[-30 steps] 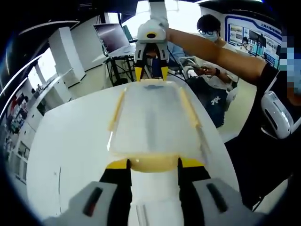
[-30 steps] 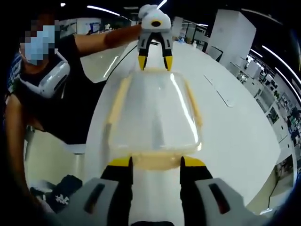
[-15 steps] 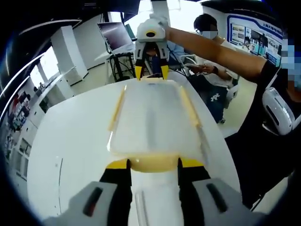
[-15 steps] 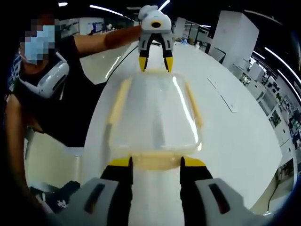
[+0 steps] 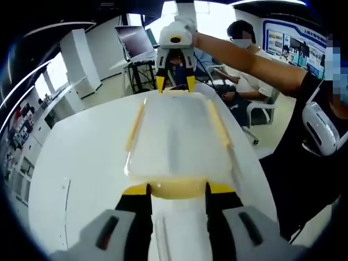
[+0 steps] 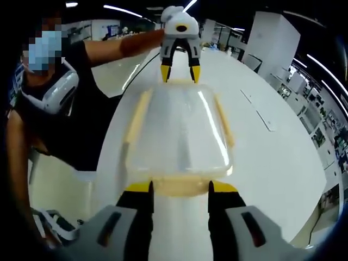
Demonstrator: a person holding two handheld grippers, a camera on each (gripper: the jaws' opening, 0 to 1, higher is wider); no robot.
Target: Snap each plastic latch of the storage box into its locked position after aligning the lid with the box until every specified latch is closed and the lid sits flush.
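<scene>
In the left gripper view, the storage box [image 5: 176, 138] lies on the white counter [image 5: 81, 163], lid on. The left gripper [image 5: 178, 188] has its jaws spread around the near yellow latch [image 5: 178, 187]. In the right gripper view, the right gripper [image 6: 179, 187] straddles its end latch [image 6: 179, 185] with jaws likewise spread; the person's outstretched arm [image 6: 125, 46] holds the left gripper at the far end.

Views face each other from opp. ends, close in, sharing box [image 5: 176, 138] lid, probably level.
</scene>
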